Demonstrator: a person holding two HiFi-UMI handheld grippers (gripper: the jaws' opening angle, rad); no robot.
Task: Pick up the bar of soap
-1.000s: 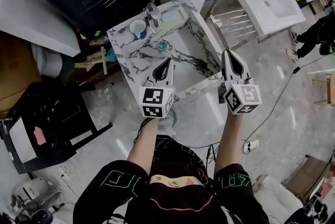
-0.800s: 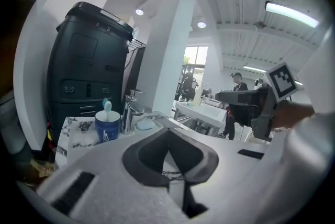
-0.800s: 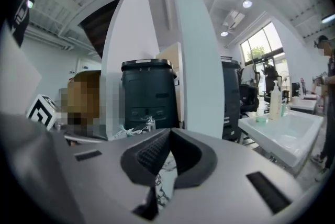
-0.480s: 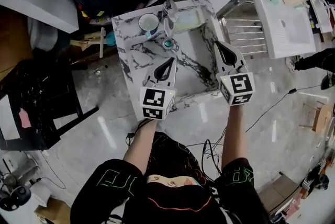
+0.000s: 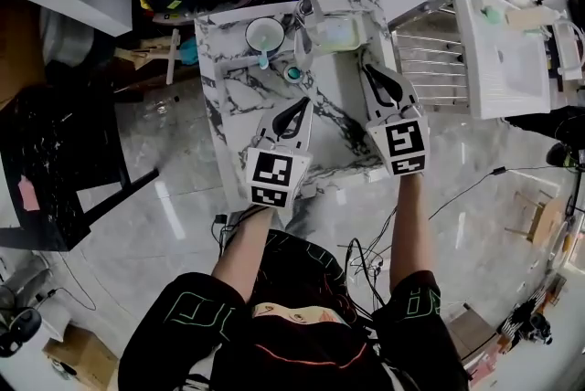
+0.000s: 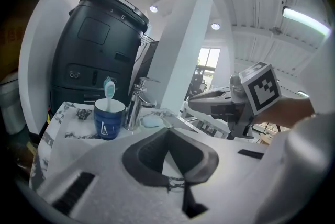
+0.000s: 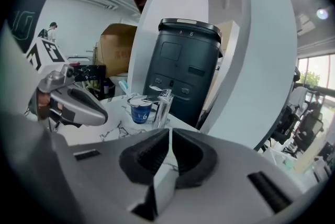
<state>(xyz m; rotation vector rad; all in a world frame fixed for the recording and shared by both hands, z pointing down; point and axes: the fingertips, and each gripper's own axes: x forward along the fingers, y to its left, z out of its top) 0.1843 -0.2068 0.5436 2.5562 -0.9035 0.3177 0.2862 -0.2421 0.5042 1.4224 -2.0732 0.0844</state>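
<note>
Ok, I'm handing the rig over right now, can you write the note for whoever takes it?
Left gripper: shut, empty, above the marble sink.
Right gripper: jaws opening, nothing between them, above the sink's right side, the nearer one to the soap.
Bar of soap: on the back ledge, right of the faucet, untouched.
Done: nothing gripped yet.
Left: reach the soap, close on it, lift.

My left claw blocks most of the sink from its own view (only the counter and back rim show). From overhead the bar of soap is too small to tell apart from its dish.
</note>
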